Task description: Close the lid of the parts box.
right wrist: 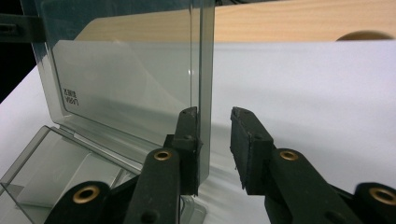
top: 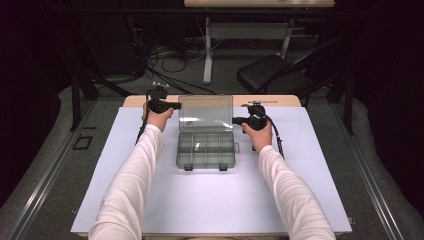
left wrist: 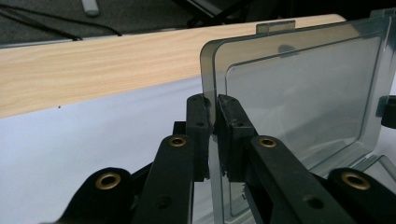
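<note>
- While the clear smoke-grey plastic compartment box [top: 205, 150] sat on the white table sheet [top: 125, 175] between the two hands, its hinged transparent lid [top: 206, 114] stood upright at the far side of the tray, raised to about vertical.
- Left gripper [left wrist: 212, 135]: its black fingers [left wrist: 197, 126] were clenched on the lid's left edge, the thin plastic pinched between the two pads, with the pale wooden table edge [left wrist: 93, 70] beyond the fingertips.
- Right gripper [right wrist: 215, 140]: its jaws stood apart, released; the lid's right edge lay against the inner finger [right wrist: 188, 135], and the outer finger stood clear of it with bare sheet showing in the gap.
- Step in hand, as judged: the lid had been swung open and the right side was letting go, so the opening step appeared nearly finished, with the left grip alone steadying the panel.
- Next move, as judged: the left fingers would need to release gently, or ease the lid farther back past the hinge, so that it would not fall shut over the compartments; the right hand would need to back straight away from the edge without nudging it.
- One small pale item [top: 197, 148] lay in a middle compartment, too small to identify.
</note>
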`<action>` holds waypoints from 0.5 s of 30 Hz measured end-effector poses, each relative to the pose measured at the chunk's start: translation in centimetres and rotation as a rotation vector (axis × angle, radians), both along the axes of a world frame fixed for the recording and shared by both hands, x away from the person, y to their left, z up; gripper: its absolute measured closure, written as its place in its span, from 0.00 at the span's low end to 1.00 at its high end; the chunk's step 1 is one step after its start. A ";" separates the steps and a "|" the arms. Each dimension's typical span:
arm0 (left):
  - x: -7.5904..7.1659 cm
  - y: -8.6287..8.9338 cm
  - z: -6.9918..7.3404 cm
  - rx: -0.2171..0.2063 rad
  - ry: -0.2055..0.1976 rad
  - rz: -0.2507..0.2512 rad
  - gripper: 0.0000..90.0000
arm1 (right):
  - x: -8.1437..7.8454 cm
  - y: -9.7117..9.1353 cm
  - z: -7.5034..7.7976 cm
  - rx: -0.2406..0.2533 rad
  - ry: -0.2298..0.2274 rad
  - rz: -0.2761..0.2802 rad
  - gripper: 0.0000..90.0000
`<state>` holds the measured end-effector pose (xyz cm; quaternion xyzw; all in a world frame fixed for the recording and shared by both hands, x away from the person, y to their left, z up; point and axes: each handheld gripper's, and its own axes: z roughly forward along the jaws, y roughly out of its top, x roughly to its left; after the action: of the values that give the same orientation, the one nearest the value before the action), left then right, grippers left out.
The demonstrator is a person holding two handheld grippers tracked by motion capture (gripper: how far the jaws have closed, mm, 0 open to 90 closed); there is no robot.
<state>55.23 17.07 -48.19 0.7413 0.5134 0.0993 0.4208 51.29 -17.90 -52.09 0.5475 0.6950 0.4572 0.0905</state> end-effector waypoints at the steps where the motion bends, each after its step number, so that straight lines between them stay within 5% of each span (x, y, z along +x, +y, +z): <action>1: -0.1 0.1 0.0 -0.006 -0.004 0.001 0.93 | -0.1 -0.1 0.2 -0.007 -0.002 -0.002 0.82; 15: -2.1 0.3 -0.2 -0.024 -0.120 -0.010 0.94 | -1.4 0.3 2.3 -0.060 -0.056 -0.009 1.00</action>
<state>53.16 17.39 -48.40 0.7316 0.4844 0.1353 0.4602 49.93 -17.59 -49.76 0.5345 0.7031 0.4511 0.1285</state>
